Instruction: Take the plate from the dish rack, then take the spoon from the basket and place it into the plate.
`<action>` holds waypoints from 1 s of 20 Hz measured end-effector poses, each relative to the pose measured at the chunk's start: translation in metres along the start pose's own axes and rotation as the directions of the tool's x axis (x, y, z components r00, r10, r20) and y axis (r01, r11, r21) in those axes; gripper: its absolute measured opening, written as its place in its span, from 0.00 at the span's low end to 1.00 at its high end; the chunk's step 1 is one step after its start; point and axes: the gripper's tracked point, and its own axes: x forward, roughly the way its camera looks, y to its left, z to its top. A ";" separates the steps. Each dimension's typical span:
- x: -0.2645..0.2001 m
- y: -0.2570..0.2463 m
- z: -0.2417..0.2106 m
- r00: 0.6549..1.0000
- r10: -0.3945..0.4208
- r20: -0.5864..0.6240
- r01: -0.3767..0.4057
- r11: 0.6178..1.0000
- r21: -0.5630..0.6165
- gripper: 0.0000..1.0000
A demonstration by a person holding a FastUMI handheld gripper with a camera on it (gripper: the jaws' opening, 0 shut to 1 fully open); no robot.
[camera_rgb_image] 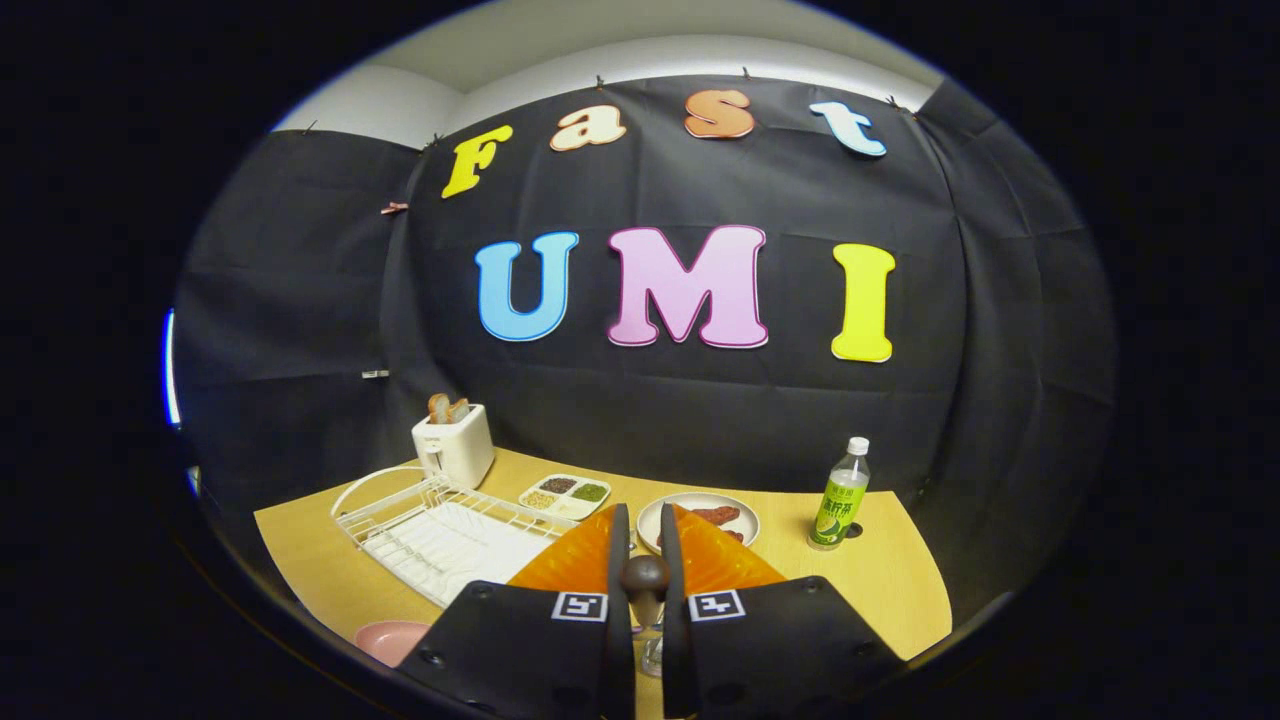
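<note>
The spoon (646, 590) sits clamped between the two fingers of our hand-held gripper (646, 585): its dark rounded handle end shows in the narrow gap, with a shiny part hanging below, and the fingers close in on it from both sides. We hold it up above the orange basket (715, 565), which lies just ahead of the fingers on the tabletop (900, 590). The pink plate (390, 638) is already out of the dish rack (440, 530) and rests on the tabletop, down beside the left finger and near the rack's closest corner. So we judge the first step done and the second half in hand: the spoon is lifted and needs carrying. The next move calls for swinging left and low toward the plate, keeping clear of the rack's wire rim, then lowering the spoon and opening the fingers over the plate.
</note>
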 end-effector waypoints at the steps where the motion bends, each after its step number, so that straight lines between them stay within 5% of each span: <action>1: -0.009 0.009 0.004 1.000 0.015 -0.007 -0.015 1.000 0.006 0.15; 11: -0.050 0.127 0.001 0.992 0.117 -0.050 -0.115 0.992 0.042 0.14; 20: -0.025 0.242 -0.105 0.950 0.255 -0.180 -0.236 0.964 0.121 0.15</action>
